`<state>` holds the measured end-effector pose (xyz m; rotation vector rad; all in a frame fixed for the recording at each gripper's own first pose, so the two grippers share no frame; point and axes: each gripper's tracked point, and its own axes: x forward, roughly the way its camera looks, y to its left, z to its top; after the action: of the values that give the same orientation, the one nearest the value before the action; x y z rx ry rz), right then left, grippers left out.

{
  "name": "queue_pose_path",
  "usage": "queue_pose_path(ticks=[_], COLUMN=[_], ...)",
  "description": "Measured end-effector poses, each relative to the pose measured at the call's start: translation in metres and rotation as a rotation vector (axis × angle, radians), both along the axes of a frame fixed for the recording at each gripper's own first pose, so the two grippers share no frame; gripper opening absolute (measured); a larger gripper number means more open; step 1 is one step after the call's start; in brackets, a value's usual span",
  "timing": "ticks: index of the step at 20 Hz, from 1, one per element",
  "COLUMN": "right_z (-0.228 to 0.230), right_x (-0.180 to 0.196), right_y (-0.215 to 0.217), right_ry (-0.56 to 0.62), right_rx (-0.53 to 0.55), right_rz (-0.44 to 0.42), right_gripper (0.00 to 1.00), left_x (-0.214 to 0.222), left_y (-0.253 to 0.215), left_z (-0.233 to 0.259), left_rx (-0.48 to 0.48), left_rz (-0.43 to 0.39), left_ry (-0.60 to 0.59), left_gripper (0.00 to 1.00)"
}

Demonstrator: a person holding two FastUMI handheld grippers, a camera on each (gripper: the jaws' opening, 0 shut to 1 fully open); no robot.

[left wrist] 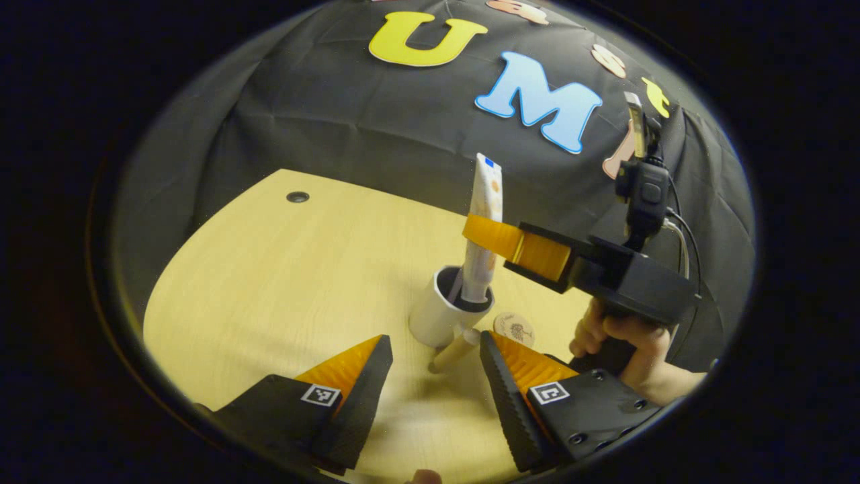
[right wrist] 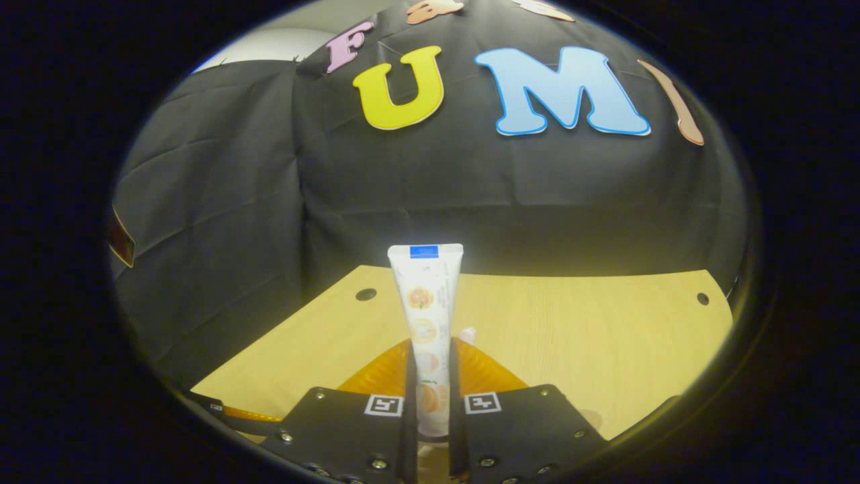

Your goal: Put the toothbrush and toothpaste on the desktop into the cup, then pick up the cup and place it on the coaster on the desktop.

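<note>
One toothpaste tube (left wrist: 485, 222) stands upright with its lower end inside the white cylindrical cup (left wrist: 443, 310); we see it flat, glossy and printed with fruit pictures, its crimped end topmost. In the right gripper view the right gripper (right wrist: 430, 376) is clenched on the tube (right wrist: 426, 316), a finger pressed against each flat side. From the left gripper view we see that same gripper (left wrist: 494, 238) reaching in from the right, held by a hand (left wrist: 621, 346), its ribbed finger crossing the tube's middle. A pale wooden handle (left wrist: 454, 350), round and stick-like, leans against the cup's foot; we cannot tell what it belongs to. Just right of the cup lies a small round wooden coaster (left wrist: 514, 329) with a dark print. Our left gripper (left wrist: 433, 366) hangs released, its ridged fingers spread wide over the smooth, light-grained desktop (left wrist: 282, 282), near the cup.
</note>
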<state>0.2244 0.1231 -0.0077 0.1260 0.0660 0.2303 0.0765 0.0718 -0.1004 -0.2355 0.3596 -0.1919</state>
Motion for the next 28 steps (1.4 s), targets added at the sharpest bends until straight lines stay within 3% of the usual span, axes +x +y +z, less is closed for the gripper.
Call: queue_pose_path(ticks=[1,3,4,9,10,11,12,14,16,17,18,24,25,26,28], right_z=[-0.003,-0.012,-0.013,-0.018,-0.019,-0.021,-0.021,-0.017,-0.015,-0.015,-0.015,0.005,0.010,0.012,0.017], right_x=[0.002,0.003,0.003,-0.002,-0.002,-0.003,-0.005,-0.005,-0.005,-0.006,-0.008,-0.025,-0.030,-0.034,-0.041], right_y=[0.001,0.003,0.005,0.007,0.009,0.010,0.008,0.003,0.001,0.000,-0.002,-0.017,-0.021,-0.025,-0.035], right_ry=[0.009,0.035,0.036,0.047,0.053,0.059,0.060,0.048,0.054,0.065,0.073,0.034,0.027,0.021,0.020], right_rx=[-0.008,-0.019,-0.027,-0.056,-0.056,-0.060,-0.064,-0.063,-0.040,-0.029,-0.022,-0.011,-0.006,-0.002,0.006], right_rz=[-0.002,0.000,0.003,0.007,0.018,0.023,0.022,0.010,0.012,0.017,0.017,0.004,0.002,-0.001,-0.009], right_gripper=[0.18,0.21,0.23,0.30,0.30,0.32,0.32,0.49,0.49,0.57,0.70,0.71,0.67,0.71,0.71], left_x=[-0.002,-0.005,-0.005,-0.003,-0.002,-0.002,-0.001,0.001,0.001,0.001,0.002,0.006,0.008,0.009,0.011], left_y=[0.000,0.000,0.000,-0.002,-0.002,-0.003,-0.003,-0.006,-0.007,-0.008,-0.009,-0.020,-0.024,-0.027,-0.034], left_z=[-0.002,-0.005,-0.007,-0.009,-0.010,-0.010,-0.010,-0.011,-0.013,-0.014,-0.014,-0.015,-0.015,-0.015,-0.019], left_rx=[-0.001,-0.003,-0.005,0.001,0.002,0.003,0.002,-0.001,0.001,0.002,0.004,0.017,0.016,0.019,0.038], left_rz=[-0.001,-0.001,-0.004,-0.010,-0.011,-0.012,-0.012,-0.011,-0.008,-0.007,-0.007,-0.012,-0.016,-0.020,-0.031], left_ry=[0.006,0.017,0.020,0.036,0.036,0.037,0.040,0.048,0.052,0.054,0.056,0.071,0.077,0.084,0.103], left_gripper=[0.82,0.82,0.87,0.82,0.87,0.82,0.87,0.87,0.87,0.87,0.87,0.87,0.82,0.87,0.87])
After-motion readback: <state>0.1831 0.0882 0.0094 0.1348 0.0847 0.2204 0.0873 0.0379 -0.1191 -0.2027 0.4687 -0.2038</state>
